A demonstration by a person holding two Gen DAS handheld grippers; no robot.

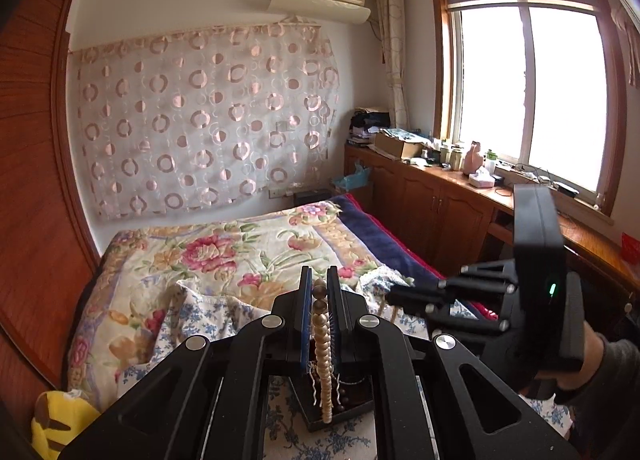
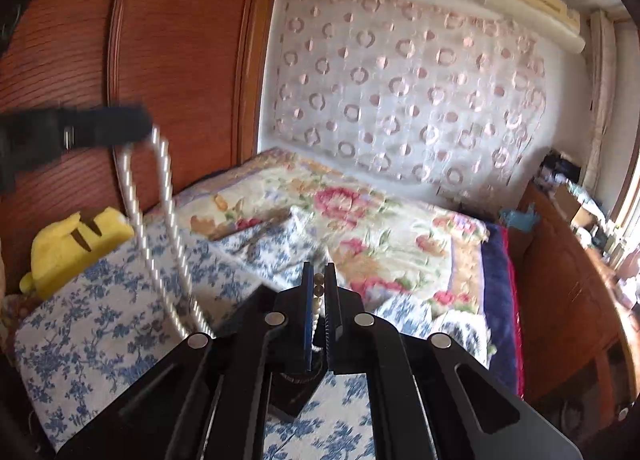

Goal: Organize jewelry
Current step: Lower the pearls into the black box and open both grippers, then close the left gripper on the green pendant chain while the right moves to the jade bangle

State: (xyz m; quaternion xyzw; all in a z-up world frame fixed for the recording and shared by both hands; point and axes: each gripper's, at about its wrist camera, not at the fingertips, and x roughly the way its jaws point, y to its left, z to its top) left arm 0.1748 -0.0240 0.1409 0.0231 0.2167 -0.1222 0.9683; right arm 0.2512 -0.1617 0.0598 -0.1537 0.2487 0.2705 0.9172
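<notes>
A white pearl necklace (image 1: pixel 322 334) with a few brown beads at its top runs between the fingers of my left gripper (image 1: pixel 319 280), which is shut on it. Below it lies a dark jewelry box (image 1: pixel 354 404) on blue-flowered cloth. My right gripper (image 1: pixel 394 296) reaches in from the right, held by a hand in a grey sleeve. In the right wrist view my right gripper (image 2: pixel 319 278) is shut on beads of the same necklace (image 2: pixel 134 196), whose loop hangs from the blurred left gripper (image 2: pixel 144 124) at upper left. The dark box (image 2: pixel 294 396) sits under the right fingers.
A bed with a flowered quilt (image 1: pixel 224 248) fills the middle, with a blue-flowered cloth (image 2: pixel 100 324) on its near part. A yellow plush toy (image 2: pixel 76 244) lies by the wooden wardrobe (image 2: pixel 172 60). A cluttered wooden cabinet (image 1: pixel 436 200) runs under the window.
</notes>
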